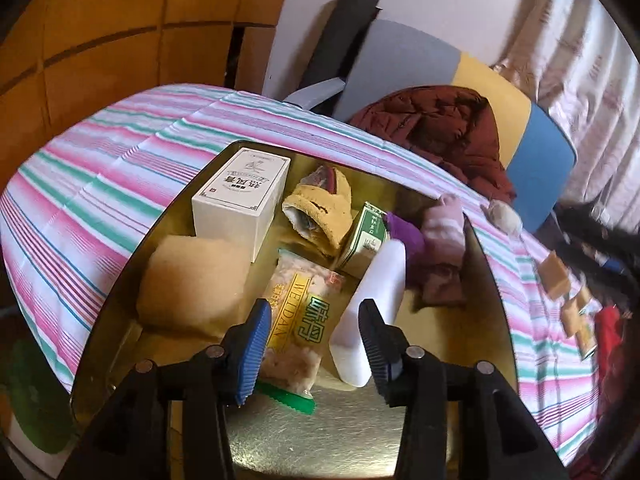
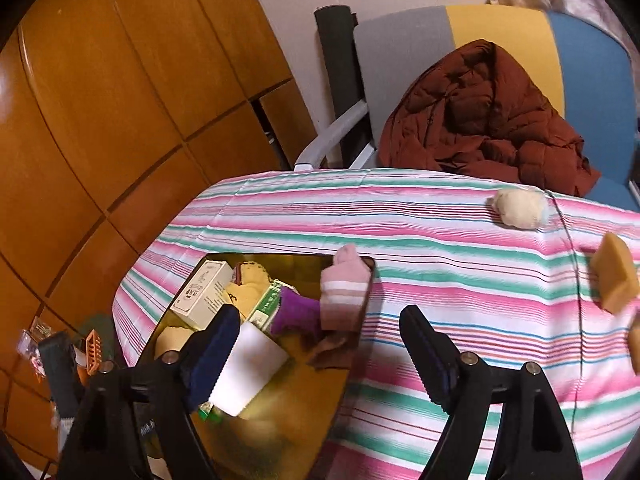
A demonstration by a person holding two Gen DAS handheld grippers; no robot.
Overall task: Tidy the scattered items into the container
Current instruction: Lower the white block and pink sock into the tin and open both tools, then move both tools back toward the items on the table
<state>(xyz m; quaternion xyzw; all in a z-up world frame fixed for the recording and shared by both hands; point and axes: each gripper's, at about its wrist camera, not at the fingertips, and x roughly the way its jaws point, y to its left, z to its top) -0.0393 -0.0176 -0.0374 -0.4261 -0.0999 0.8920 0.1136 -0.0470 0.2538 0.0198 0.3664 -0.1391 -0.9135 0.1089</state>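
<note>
A gold metal container (image 1: 304, 436) sits on the striped tablecloth; in the right wrist view its rim (image 2: 340, 380) is at the lower left. It holds a white box (image 1: 240, 196), a yellow slipper (image 1: 320, 208), a green box (image 1: 366, 236), a snack packet (image 1: 298, 320), a white block (image 1: 370, 312), a beige sponge (image 1: 196, 284) and pink and purple socks (image 1: 440, 240). My left gripper (image 1: 314, 348) is open and empty above the packet and white block. My right gripper (image 2: 320, 360) is open and empty over the container's right edge. A cream ball (image 2: 520, 208) and tan sponges (image 2: 614, 272) lie on the cloth.
A chair (image 2: 500, 28) with a brown jacket (image 2: 480, 116) stands behind the table. Wooden cabinets (image 2: 100, 100) fill the left. Small tan items (image 1: 554, 274) lie on the cloth at the right in the left wrist view. Clutter (image 2: 60, 356) sits below the table's left edge.
</note>
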